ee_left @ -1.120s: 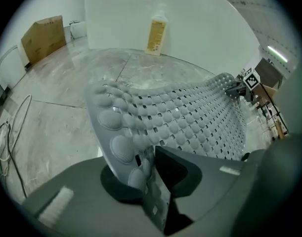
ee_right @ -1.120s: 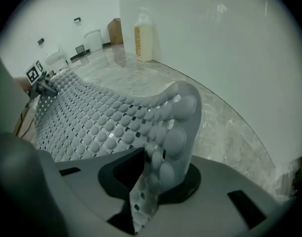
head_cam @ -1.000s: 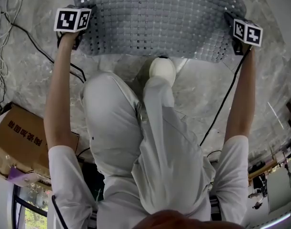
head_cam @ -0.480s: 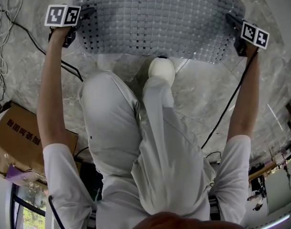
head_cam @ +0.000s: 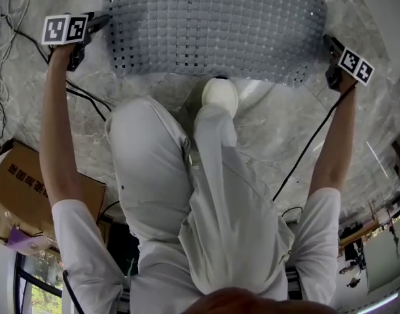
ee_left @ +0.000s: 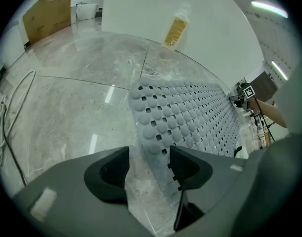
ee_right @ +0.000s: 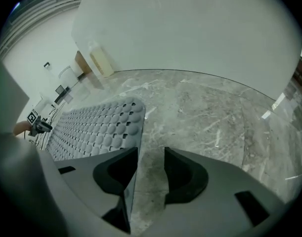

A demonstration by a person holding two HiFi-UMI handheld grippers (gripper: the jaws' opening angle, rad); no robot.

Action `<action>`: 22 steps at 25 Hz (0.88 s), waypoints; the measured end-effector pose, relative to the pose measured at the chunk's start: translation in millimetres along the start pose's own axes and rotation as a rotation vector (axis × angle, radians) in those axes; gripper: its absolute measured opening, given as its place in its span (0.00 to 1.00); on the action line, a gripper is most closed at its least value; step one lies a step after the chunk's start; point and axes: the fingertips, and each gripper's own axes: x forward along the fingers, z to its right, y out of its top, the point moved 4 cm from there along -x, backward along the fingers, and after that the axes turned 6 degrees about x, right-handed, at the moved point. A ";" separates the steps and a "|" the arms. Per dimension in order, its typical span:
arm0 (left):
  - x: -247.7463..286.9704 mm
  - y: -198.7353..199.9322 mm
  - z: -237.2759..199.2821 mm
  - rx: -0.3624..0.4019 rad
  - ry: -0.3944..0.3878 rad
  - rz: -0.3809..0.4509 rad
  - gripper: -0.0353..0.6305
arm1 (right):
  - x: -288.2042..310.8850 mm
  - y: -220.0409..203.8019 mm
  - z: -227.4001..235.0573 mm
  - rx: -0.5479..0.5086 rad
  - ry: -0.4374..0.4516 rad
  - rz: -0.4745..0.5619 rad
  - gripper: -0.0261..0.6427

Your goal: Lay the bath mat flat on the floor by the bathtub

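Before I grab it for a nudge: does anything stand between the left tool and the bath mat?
Nothing visible does. The open left tool sits at the edge of the bath mat, with only floor around.

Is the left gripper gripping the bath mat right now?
No, the fingers of the left gripper stand apart, and the bath mat lies flat on the floor.

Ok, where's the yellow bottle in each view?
Head view: not in it.
Left gripper view: bottle top centre, against the white bathtub wall.
Right gripper view: upper left, by the same wall.
Shared landmark: the grey bath mat, on the floor in all three.
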 end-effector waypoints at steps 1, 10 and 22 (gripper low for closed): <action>-2.5 0.0 -3.1 -0.005 0.009 0.005 0.44 | -2.7 -1.8 4.2 0.004 -0.011 0.007 0.29; -22.6 16.3 -18.9 -0.069 0.253 0.209 0.29 | -27.3 7.2 -19.0 -0.030 -0.142 0.185 0.04; -14.5 43.8 39.0 0.060 0.448 0.365 0.05 | -18.1 0.7 -111.0 -0.204 -0.137 0.278 0.04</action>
